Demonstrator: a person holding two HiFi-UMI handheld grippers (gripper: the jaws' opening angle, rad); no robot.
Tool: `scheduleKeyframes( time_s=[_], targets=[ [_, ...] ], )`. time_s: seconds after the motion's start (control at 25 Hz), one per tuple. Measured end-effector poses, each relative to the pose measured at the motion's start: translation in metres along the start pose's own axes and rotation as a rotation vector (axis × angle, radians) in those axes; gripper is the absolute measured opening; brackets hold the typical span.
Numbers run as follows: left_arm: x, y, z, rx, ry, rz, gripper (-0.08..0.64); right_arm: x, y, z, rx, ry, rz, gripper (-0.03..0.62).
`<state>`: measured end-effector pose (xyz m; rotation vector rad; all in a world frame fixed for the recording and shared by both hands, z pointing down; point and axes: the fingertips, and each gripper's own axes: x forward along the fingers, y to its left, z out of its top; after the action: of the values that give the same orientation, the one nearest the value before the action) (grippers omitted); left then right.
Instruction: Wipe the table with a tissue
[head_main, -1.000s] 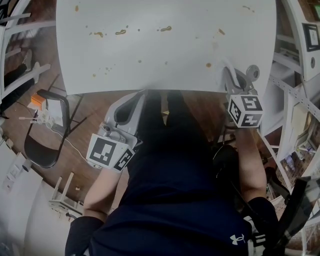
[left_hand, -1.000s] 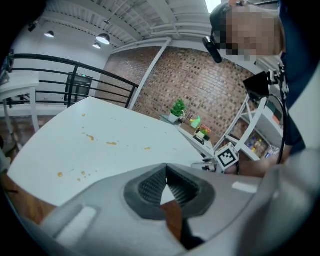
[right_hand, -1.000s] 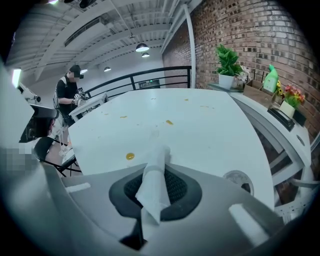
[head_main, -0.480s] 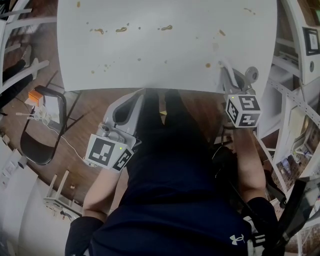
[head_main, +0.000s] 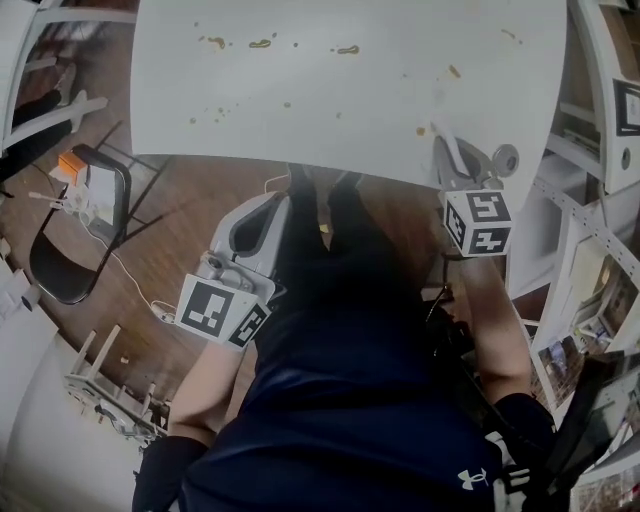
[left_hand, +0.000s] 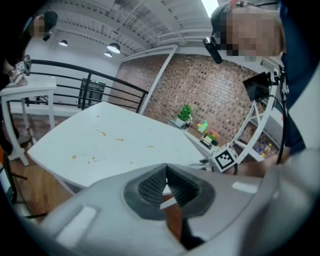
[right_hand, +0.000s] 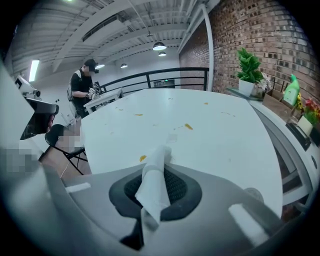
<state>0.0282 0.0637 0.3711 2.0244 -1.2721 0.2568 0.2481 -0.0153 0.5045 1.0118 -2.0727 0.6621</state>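
Note:
The white table (head_main: 380, 110) carries several brown stains, one row near its far side (head_main: 260, 43) and one spot (head_main: 421, 130) close to the near edge. My right gripper (head_main: 447, 150) reaches just over that near edge beside the spot, shut on a folded white tissue (right_hand: 154, 182) that sticks out between its jaws. In the right gripper view the nearest stain (right_hand: 142, 158) lies just beyond the tissue's tip. My left gripper (head_main: 272, 203) is held low in front of the person's body, below the table edge, shut with nothing in it (left_hand: 166, 168).
A black folding chair (head_main: 70, 240) stands on the wooden floor at left. White shelving (head_main: 600, 120) runs along the right side. Across the room a person (right_hand: 82, 85) stands at another table by a railing. Potted plants (right_hand: 248, 70) line the brick wall.
The head view has swung, so the table sits higher and further right in it. My right gripper has edged slightly up toward the table. The left one has barely moved.

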Motion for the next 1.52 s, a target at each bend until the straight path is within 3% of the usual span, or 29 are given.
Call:
scheduleKeyframes(
  time_s=[0.24, 0.44, 0.56, 0.64, 0.72, 0.92, 1.24, 1.52],
  targets=[
    [-0.011, -0.008, -0.003, -0.004, -0.024, 0.035, 0.003, 0.001, -0.003, 0.0, -0.083, 0.02, -0.029, 0.02],
    [-0.014, -0.015, -0.006, -0.001, -0.028, 0.045, 0.003, -0.008, -0.007, 0.009, -0.136, -0.02, -0.076, 0.185],
    [-0.018, -0.02, -0.006, 0.003, -0.036, 0.044, 0.003, -0.021, 0.002, 0.025, -0.209, -0.078, -0.098, 0.21],
    [-0.019, -0.02, -0.006, 0.007, -0.038, 0.04, 0.003, -0.024, 0.01, 0.031, -0.265, -0.091, -0.108, 0.203],
    [-0.018, -0.019, -0.007, 0.008, -0.035, 0.032, 0.003, -0.019, 0.013, 0.027, -0.305, -0.075, -0.124, 0.151],
    [-0.013, -0.016, -0.003, 0.013, -0.032, -0.003, 0.003, -0.006, 0.005, 0.018, -0.286, -0.026, -0.178, 0.04],
    [-0.025, 0.008, 0.003, 0.023, -0.015, -0.01, 0.003, 0.006, 0.01, 0.008, -0.25, 0.053, -0.196, 0.015],
    [-0.029, 0.017, 0.012, 0.036, -0.008, -0.041, 0.003, 0.011, 0.022, 0.011, -0.235, 0.062, -0.198, 0.014]
  ],
)
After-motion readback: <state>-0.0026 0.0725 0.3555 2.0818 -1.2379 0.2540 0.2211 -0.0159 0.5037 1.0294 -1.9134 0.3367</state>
